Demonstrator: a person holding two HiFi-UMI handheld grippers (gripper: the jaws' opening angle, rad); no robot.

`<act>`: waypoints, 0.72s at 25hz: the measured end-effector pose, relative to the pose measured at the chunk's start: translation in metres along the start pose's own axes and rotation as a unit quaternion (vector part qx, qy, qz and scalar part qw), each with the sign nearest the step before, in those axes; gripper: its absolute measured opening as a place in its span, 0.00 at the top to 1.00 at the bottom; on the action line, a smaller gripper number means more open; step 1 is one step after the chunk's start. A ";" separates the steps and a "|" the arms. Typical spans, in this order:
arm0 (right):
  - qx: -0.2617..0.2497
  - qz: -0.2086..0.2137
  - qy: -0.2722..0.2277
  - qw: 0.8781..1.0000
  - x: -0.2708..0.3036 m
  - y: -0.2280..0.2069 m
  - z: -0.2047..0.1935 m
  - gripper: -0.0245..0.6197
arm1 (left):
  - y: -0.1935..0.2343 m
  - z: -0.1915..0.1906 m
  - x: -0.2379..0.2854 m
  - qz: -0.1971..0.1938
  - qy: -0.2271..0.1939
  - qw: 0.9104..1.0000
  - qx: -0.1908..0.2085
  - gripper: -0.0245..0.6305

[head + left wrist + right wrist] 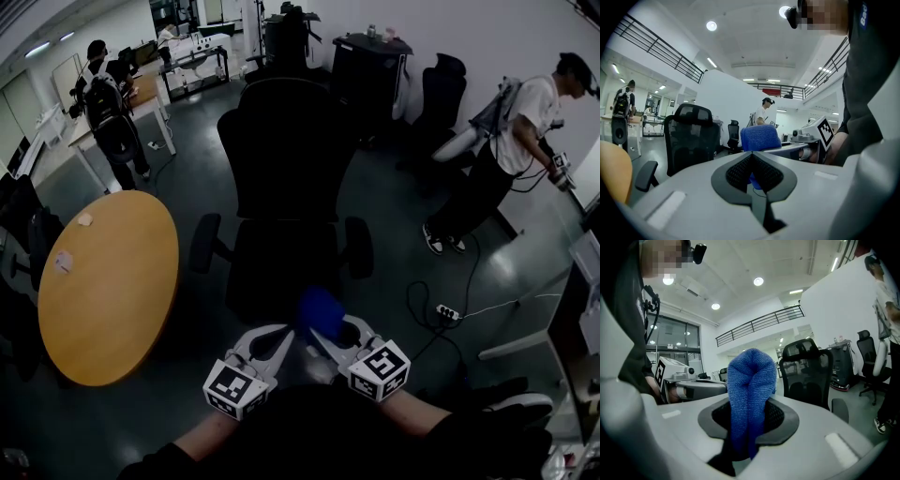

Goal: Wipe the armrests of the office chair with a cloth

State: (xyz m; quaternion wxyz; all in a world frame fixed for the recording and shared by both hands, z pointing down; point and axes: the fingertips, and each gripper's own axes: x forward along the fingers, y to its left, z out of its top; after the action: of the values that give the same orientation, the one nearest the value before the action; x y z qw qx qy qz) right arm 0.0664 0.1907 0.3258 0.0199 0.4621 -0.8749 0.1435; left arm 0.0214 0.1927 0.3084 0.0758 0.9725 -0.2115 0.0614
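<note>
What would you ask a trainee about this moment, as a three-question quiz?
1. Which holds the cloth? A the left gripper; B the right gripper; C neither.
2. True or false: the cloth is touching an armrest.
3. Fill in: in the head view, the round table stands to the ____ of the chair.

Key: 1 B; 2 false; 3 left.
</note>
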 end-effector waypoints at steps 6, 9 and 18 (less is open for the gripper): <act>-0.001 0.000 0.005 1.000 -0.005 0.001 -0.001 0.79 | -0.010 0.001 0.003 -0.007 0.003 1.000 0.004 0.93; -0.001 0.001 0.007 1.000 -0.004 0.000 -0.002 0.79 | -0.011 -0.001 0.005 -0.010 0.004 1.000 0.007 0.93; 0.001 0.000 0.008 1.000 -0.007 0.001 -0.004 0.79 | -0.013 -0.002 0.003 -0.009 0.005 1.000 0.009 0.93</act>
State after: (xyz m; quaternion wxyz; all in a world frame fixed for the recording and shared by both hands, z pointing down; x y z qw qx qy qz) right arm 0.0688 0.1980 0.3285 0.0262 0.4611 -0.8746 0.1477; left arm 0.0291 0.2033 0.3094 0.0690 0.9745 -0.2023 0.0678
